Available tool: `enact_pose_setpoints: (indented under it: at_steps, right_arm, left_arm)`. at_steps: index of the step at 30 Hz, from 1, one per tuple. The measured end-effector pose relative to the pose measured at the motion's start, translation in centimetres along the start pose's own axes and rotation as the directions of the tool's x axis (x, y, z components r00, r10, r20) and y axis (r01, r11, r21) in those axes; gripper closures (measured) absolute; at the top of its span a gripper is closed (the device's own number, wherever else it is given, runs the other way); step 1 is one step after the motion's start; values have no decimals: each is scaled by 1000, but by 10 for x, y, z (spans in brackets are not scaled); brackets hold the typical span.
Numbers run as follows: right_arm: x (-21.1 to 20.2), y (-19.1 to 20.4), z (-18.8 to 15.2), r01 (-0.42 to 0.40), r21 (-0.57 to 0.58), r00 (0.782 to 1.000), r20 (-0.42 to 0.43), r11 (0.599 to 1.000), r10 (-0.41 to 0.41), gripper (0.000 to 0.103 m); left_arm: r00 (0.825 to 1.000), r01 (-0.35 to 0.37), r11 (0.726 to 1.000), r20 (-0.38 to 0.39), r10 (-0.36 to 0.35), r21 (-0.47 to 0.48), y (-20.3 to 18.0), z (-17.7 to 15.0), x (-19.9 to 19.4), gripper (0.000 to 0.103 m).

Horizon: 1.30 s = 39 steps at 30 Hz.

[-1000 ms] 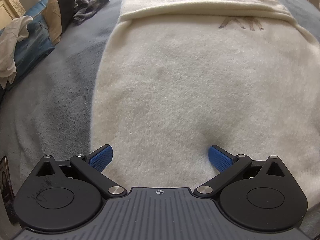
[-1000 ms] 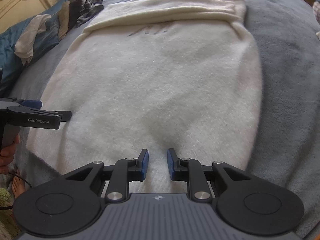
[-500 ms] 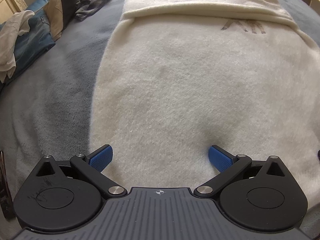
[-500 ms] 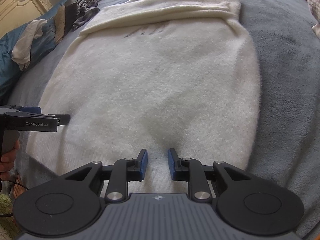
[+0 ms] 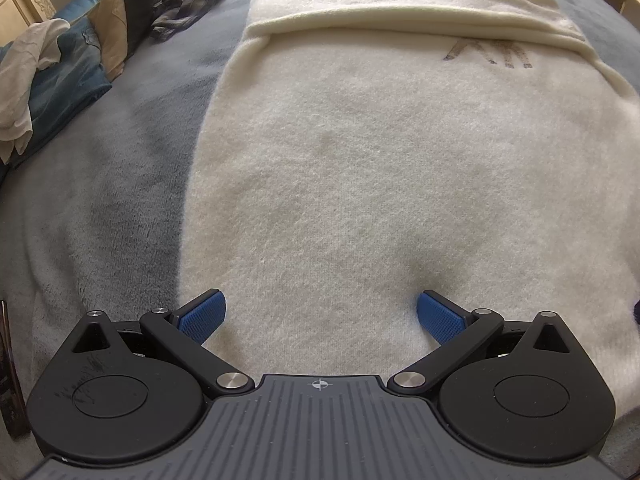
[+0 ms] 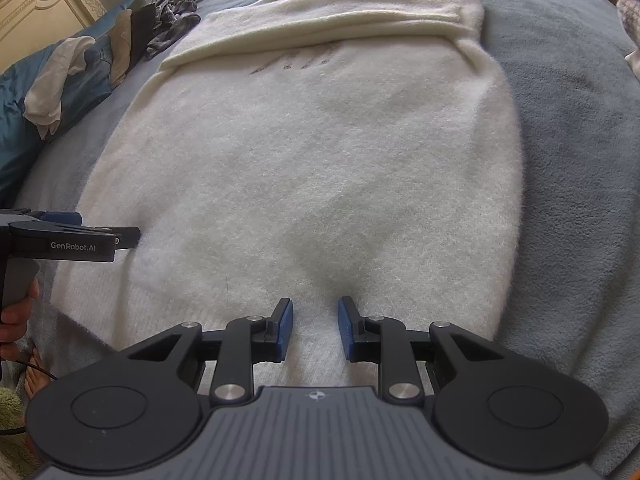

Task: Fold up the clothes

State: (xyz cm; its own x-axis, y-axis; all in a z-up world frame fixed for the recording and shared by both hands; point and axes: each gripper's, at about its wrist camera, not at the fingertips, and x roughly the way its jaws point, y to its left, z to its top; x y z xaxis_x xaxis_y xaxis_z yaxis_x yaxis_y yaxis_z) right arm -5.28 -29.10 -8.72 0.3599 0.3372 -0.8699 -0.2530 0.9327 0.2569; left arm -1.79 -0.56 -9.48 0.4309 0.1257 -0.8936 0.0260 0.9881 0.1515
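Observation:
A cream fuzzy sweater (image 5: 380, 160) lies flat on the bed, its sleeves folded across the far end (image 5: 400, 8) above a faint dark print (image 5: 488, 52). My left gripper (image 5: 320, 314) hangs open and wide over the sweater's near left part, with nothing between its blue pads. My right gripper (image 6: 316, 328) points down at the near hem of the sweater (image 6: 320, 160). Its pads stand a narrow gap apart and no cloth is pinched between them. In the right wrist view, the left gripper (image 6: 80, 236) shows at the sweater's left edge.
A grey-blue plush blanket (image 6: 568, 160) covers the bed around the sweater. A pile of other clothes (image 5: 60, 64) lies at the far left by a cream headboard (image 6: 36, 4). A person's hand (image 6: 16, 320) and bare foot (image 6: 34, 376) show at the lower left.
The right gripper's pads have parted slightly. Both grippers stay over the same spots on the sweater, and the sweater has not moved.

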Motion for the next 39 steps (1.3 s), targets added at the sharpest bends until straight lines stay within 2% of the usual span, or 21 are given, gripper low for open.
enact_pose_setpoints:
  at_steps: [21,25,28,31,35,39]
  right_arm:
    - [-1,6,1,27,-40,1000,-5,999,-27,77]
    - [-5,8,-1,84,-77,996,-5,994,-84,77]
    - [-11,0,-3,120,-54,993,-8,991,-121,77]
    - [-19,0,-3,168,-57,986,24,984,-167,77]
    - [-30,5,-4,94,-89,993,76,992,-88,76]
    - [-26,17,-8,38,-160,998,51,986,-31,76]
  left_arm:
    - [1000,6,1000,-7,-6,-3,1,-1,0,0]
    - [1000,7,1000,-10,-7,-5,2,0,0,0]
    - [1000,5,1000,-10,-5,-4,1,0,0,0]
    - [1000,4,1000,-8,-4,-3,1,-1,-1,0]
    - [1000,3,1000,-6,-3,-2,1,-2,-1,0]
    - [1000,3,1000,-5,-3,-4,2,-2,-1,0]
